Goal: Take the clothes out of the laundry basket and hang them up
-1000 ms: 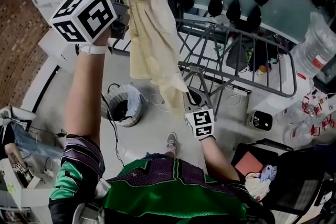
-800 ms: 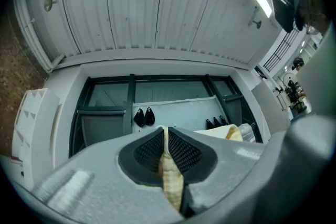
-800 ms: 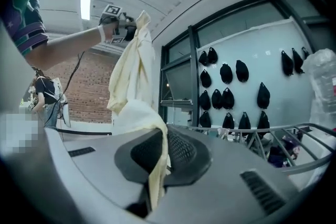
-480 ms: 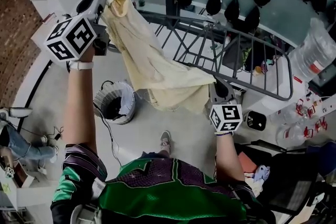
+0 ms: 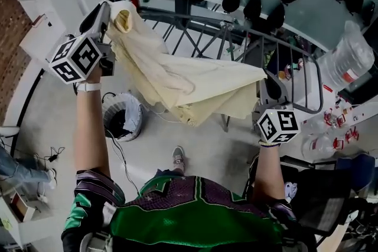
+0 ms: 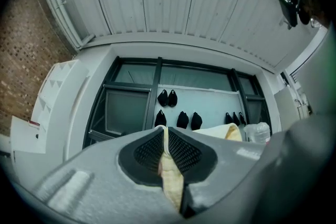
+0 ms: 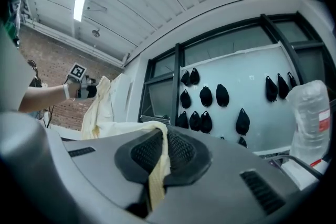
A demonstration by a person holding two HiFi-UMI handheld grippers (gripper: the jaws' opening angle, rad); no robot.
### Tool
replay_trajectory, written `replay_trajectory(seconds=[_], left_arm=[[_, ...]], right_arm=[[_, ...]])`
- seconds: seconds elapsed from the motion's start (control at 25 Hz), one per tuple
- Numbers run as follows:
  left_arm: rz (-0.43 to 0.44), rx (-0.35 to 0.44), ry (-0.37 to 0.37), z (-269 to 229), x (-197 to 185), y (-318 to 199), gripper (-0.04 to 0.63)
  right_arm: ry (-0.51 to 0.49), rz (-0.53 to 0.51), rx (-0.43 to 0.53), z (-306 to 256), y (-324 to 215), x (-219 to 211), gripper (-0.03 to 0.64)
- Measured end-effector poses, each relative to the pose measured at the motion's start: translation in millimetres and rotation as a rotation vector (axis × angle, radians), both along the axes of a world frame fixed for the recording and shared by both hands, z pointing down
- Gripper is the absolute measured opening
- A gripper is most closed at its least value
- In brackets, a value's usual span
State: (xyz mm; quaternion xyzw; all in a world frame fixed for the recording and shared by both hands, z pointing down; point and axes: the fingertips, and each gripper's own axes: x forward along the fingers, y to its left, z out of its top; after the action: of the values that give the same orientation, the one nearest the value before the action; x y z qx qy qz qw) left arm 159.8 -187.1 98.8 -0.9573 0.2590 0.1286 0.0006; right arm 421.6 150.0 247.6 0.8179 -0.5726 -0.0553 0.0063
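Head view, nearest first: the person's green jersey at the bottom, both arms raised and spread wide. The left gripper [image 5: 101, 12] is pinching one bunched end of the cream garment [image 5: 177, 79]. The right gripper [image 5: 269, 84] is clamped on a thin edge at the other end. So the cloth hangs stretched between them in the air, above the round mesh bin [image 5: 121, 121] on the floor. Just past it is the drying rack [image 5: 236, 38], then a wall dotted with black shapes.

What could go wrong, probably: the right-side bite looks like a sliver of fabric, so one tug could pull it free and drop that end. The sagging middle fold could also snag on the rack's rails and land bunched.
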Motion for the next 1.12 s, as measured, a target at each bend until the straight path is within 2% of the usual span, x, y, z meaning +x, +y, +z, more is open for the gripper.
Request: replay_trajectory(seconds=[0.32,0.6,0.84,1.12], left_arm=[[0.066,-0.074,-0.032,39.7,43.6,-55.9,0.035],[0.158,-0.086,-0.032,50.4,88.8,-81.3,0.035],[0.215,-0.113,-0.012,68.7,110.3,-102.3,0.035],[0.229,-0.1,-0.039,82.0,120.8,-100.2,0.035]], right_arm=[[-0.022,0.091,0.089,-55.7,-23.2,51.8,0.002],[-0.006,0.219,0.107,-80.4,-23.2,89.1,0.001],[0.017,0.285,0.091,-87.0,-34.0,107.7,0.001],[0.012,0.331,0.121,-92.7,-29.5,130.6,0.0]])
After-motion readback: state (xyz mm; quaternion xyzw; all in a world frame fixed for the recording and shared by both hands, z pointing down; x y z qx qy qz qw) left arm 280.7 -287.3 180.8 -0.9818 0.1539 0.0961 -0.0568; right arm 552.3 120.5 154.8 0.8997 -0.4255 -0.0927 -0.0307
